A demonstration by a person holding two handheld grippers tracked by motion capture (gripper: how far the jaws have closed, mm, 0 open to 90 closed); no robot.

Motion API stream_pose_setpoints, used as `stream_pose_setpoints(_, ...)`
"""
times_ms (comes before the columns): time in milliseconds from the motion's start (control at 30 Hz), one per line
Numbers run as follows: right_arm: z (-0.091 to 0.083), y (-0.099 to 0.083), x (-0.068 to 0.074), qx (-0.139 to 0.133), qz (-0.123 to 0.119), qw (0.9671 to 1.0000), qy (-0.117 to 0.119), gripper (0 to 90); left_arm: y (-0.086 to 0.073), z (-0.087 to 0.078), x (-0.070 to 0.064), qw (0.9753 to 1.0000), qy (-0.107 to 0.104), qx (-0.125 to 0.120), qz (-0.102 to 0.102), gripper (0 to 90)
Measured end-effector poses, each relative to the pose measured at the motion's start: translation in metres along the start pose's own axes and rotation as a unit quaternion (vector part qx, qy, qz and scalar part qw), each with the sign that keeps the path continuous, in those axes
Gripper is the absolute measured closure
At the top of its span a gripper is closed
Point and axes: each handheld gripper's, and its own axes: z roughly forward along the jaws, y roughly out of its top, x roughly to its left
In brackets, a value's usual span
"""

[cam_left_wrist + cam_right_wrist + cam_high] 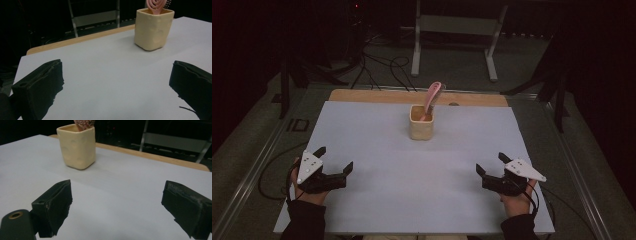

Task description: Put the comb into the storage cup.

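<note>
Reaching for the pink plastic hairbrush [432,95] calls for a straight, level approach. It stands tilted in the cream square ceramic cup [421,123] at the far middle of the white counter [412,170]. Left claw [334,159] and right claw [491,164] rest released, well apart from the cup; brace the cup with 1 claw.

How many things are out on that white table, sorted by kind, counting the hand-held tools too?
Cream cup: 1
Pink hairbrush standing in the cup: 1
Black hand-held tools, left tool and right tool, both open and empty: 2
Total: 4
</note>
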Motion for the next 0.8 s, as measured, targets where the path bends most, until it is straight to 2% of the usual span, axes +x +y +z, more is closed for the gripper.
stream_pose_setpoints(233, -0.006, -0.009, 0.0, -0.022, 0.001, 0.9997, 0.006, 9.5, -0.002, -0.003, 0.001, 0.9999, -0.007, -0.009, -0.004, 0.0)
stream_pose_setpoints(333, -0.007, -0.011, 0.0, -0.029, -0.007, 0.9995, 0.002, 9.5, -0.005, -0.003, 0.001, 0.9999, -0.007, -0.008, -0.002, 0.0)
stream_pose_setpoints(433, -0.009, -0.013, -0.002, -0.035, -0.002, 0.9994, 0.0, 9.5, -0.007, -0.003, 0.0, 0.9999, -0.009, -0.008, -0.004, 0.0)
stream_pose_setpoints(567, -0.01, -0.016, -0.006, -0.037, 0.004, 0.9993, 0.001, 9.5, -0.007, -0.003, -0.002, 0.9999, -0.009, -0.009, 0.003, 0.0)
stream_pose_setpoints(800, -0.011, -0.016, -0.006, -0.036, 0.0, 0.9993, -0.001, 9.5, -0.01, 0.001, -0.005, 0.9999, -0.013, -0.004, 0.003, 0.0)
